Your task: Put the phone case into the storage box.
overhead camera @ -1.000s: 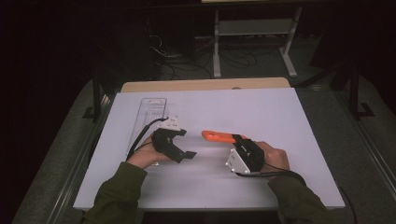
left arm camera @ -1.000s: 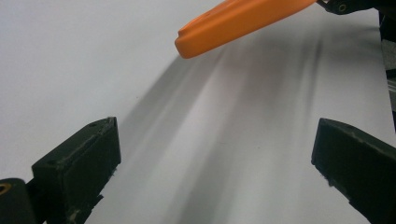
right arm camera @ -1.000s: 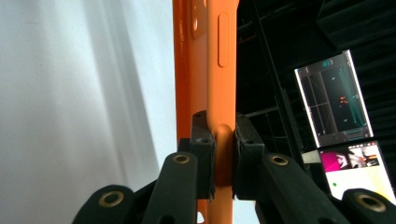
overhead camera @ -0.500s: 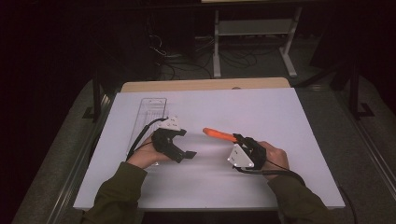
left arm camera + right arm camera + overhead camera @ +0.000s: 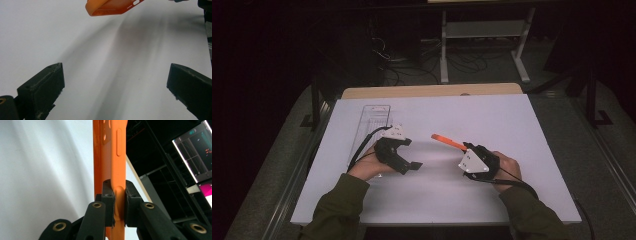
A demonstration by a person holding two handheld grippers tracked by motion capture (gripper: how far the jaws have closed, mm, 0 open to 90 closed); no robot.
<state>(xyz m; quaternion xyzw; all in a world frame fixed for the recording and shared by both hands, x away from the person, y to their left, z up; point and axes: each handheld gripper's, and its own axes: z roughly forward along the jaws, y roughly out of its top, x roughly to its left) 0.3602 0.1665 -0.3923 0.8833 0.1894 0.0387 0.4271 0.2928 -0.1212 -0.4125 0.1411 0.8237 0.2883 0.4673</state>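
A: Right gripper (image 5: 468, 148) first. Jaws?

B: Clamped on the orange case (image 5: 448, 141). In the right gripper view (image 5: 117, 202) both pads pinch one side wall of the case (image 5: 113, 157), squeezed nearly together with just the wall between them. The wall bulges a little at the pinch.

A: Where's the case sitting?

B: Off the table (image 5: 512, 120), held in the air, just right of the middle. It sticks out from the jaws up and to the left, toward the far side. Edge-on in the high view, so it reads as a thin orange strip. Button bump and cutouts show up close.

A: Left gripper (image 5: 409, 162)?

B: Jaws wide apart, nothing between them. The left gripper view (image 5: 115, 85) has bare white table between the two pads. One end of the case (image 5: 110, 6) hangs at the top of that view, clear of the pads, shadow under it.

A: Left touching the table?

B: Can't tell for sure, it's low over it, maybe resting. It sits left of the middle, pointing right toward the case, near but not touching.

A: Anything else?

B: Clear tray (image 5: 373, 120) at far left, just beyond the left hand (image 5: 367, 167). Contents too faint to make out.
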